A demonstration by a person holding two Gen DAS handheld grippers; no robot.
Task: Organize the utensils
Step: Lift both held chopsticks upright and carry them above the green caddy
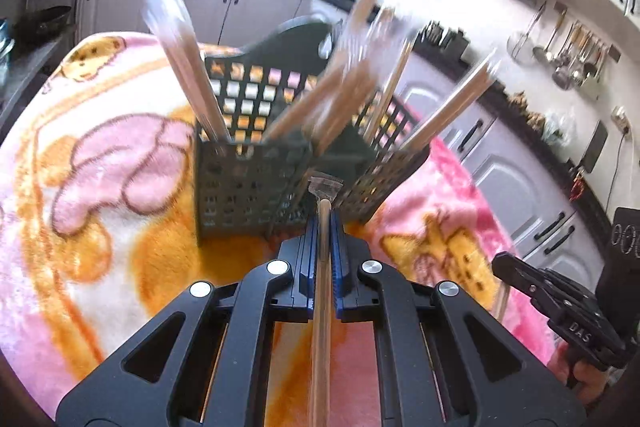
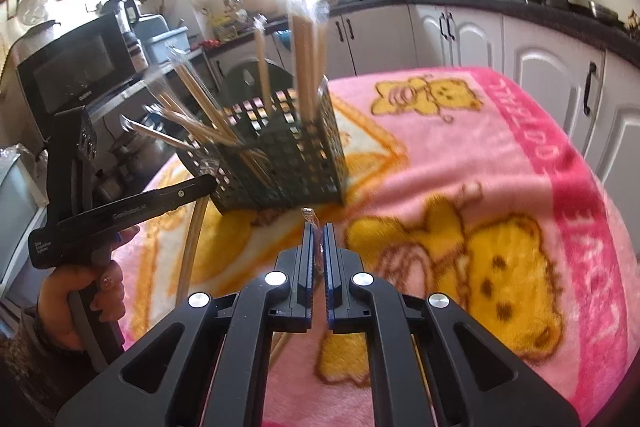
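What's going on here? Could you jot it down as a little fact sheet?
Setting: kitchen table under a pink teddy-bear blanket
Container: dark perforated basket, upright on the blanket, divided into compartments
Contents: wrapped wooden chopsticks standing and leaning inside
Left gripper: shut on a wrapped chopstick pair
Right gripper: shut on a clear-wrapped item, mostly hidden
Person: one hand visible on the left gripper's handle

Left gripper (image 1: 325,223) angles down, its jaws pinched nearly together; a hand (image 2: 86,293) grips its handle. Right gripper (image 2: 319,233) likewise angles down, jaws nearly closed.
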